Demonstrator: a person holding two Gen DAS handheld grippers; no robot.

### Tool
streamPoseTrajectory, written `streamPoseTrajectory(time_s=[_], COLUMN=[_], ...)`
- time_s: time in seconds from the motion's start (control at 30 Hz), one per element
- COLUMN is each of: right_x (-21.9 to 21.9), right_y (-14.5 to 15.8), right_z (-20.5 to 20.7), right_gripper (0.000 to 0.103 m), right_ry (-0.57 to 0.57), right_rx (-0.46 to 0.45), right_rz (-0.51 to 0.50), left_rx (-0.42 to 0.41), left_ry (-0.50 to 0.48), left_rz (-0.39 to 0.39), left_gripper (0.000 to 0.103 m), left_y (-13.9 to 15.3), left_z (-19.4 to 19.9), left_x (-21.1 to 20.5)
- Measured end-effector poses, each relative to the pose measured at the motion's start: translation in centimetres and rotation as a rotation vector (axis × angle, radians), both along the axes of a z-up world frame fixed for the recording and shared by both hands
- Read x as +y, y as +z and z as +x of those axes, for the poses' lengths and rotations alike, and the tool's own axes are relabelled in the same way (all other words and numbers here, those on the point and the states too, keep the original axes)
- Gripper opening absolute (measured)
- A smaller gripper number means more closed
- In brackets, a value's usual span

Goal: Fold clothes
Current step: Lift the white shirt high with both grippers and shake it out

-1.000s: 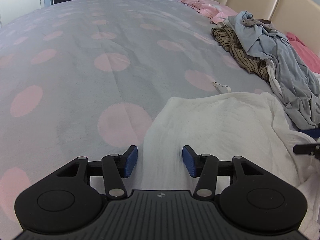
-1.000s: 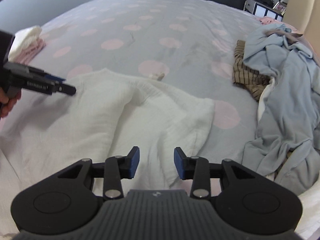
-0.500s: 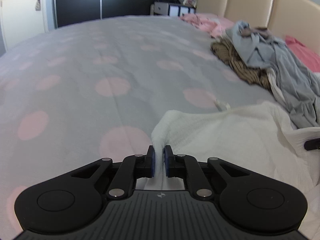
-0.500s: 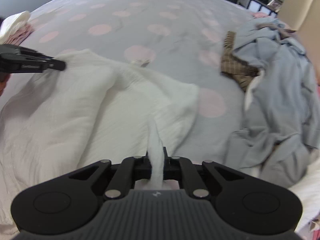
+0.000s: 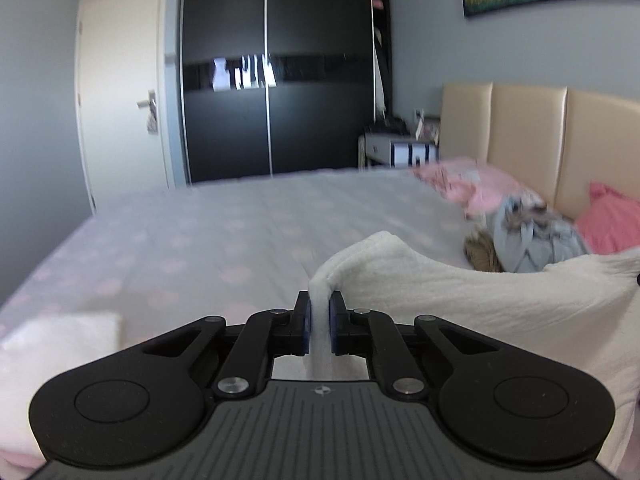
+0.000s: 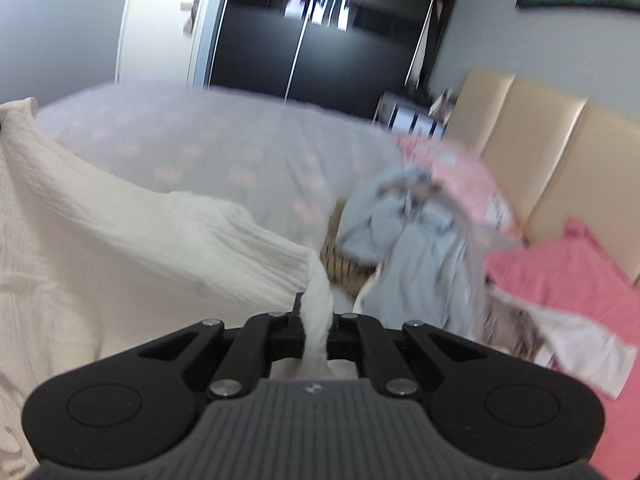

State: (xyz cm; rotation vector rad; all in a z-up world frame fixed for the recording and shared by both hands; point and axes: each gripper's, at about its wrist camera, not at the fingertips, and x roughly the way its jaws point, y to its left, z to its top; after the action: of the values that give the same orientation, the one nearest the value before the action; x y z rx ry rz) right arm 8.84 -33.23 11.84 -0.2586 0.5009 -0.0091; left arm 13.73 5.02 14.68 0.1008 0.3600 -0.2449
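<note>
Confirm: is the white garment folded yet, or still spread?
Not folded: the white garment hangs stretched between the left gripper and right gripper.

Your left gripper [image 5: 319, 322] is matte black, with blue pads [image 5: 306, 320] and silver pivot screws. Right gripper [image 6: 316, 320] looks identical; its pads are hidden, probably blue too.
</note>
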Motion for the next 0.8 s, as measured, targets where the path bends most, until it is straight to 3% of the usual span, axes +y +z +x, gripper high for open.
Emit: streamPoseTrajectory(time_s=[0.23, 0.4, 0.57, 0.8], right_x=[3.0, 4.0, 4.8, 4.4], right_y=[12.1, 19.8, 23.8, 24.8], right_z=[-7.0, -12.0, -15.3, -20.2], right_gripper=[0.005, 0.005, 0.005, 0.005], right_ry=[0.055, 0.06, 0.062, 0.054], right_rx=[-0.36, -0.568, -0.672, -0.776], right_rz=[-0.126, -0.17, -0.219, -0.233], left_rx=[-0.317, -0.481, -0.604, -0.687], left_ry=[-0.004, -0.002, 0.005, -0.013], left_rz=[0.015, 0.008, 0.003, 0.054], left_gripper=[0.007, 0.007, 0.007, 0.007], left_y=[12.5, 19.0, 22.7, 23.3], left_z=[-8.8, -14.3, -18.1, -22.9], left_x=[2.9, 3.4, 2.7, 2.1])
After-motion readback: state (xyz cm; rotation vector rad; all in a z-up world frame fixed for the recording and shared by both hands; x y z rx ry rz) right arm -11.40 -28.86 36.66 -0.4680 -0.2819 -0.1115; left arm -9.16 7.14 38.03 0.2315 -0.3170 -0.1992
